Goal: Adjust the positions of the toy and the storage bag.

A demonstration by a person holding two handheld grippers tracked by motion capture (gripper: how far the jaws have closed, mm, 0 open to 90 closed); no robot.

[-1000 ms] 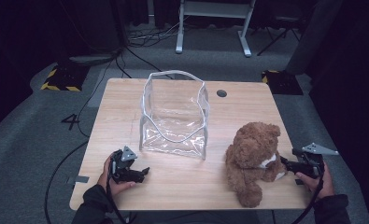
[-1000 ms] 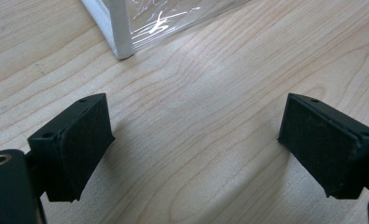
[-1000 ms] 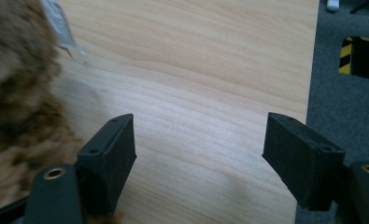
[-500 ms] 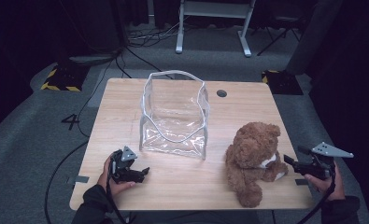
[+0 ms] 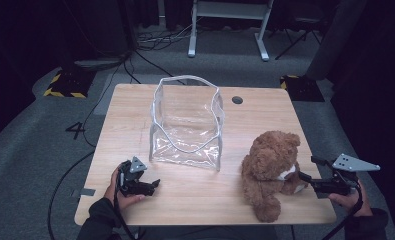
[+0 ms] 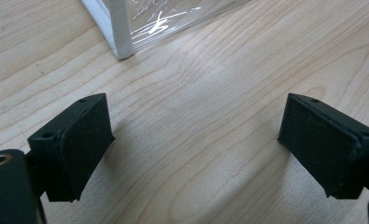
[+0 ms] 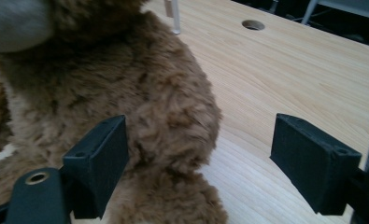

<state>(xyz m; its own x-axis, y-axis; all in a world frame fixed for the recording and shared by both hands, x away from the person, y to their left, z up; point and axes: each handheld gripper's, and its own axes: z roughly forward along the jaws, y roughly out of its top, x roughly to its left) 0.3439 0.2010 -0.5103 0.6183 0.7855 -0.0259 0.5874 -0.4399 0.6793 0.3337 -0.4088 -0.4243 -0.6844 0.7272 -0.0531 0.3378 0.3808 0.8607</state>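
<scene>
On the right half of the pale wooden table sits the brown plush teddy bear, near the front edge and just beside the right gripper. Seen from the high view, the bear slumps upright with its head toward the far side and its legs toward the person, so its long axis runs front to back; one foot lies close to the front rim. The right gripper view brings the fur up close: the bear's flank bulges between the black jaws, which have just been opening and stand wide, the left pad at the fur, the right one clear over bare wood. That view also shows the round cable hole in the tabletop beyond. The left gripper rests low near the front left corner, and its own view shows both pads spread wide with nothing but wood between them. Just ahead of it stands the clear plastic bag with white trim, its corner on the table. From above, the bag stands open-mouthed mid-table, with free wood between it and the bear and along the far right side.
</scene>
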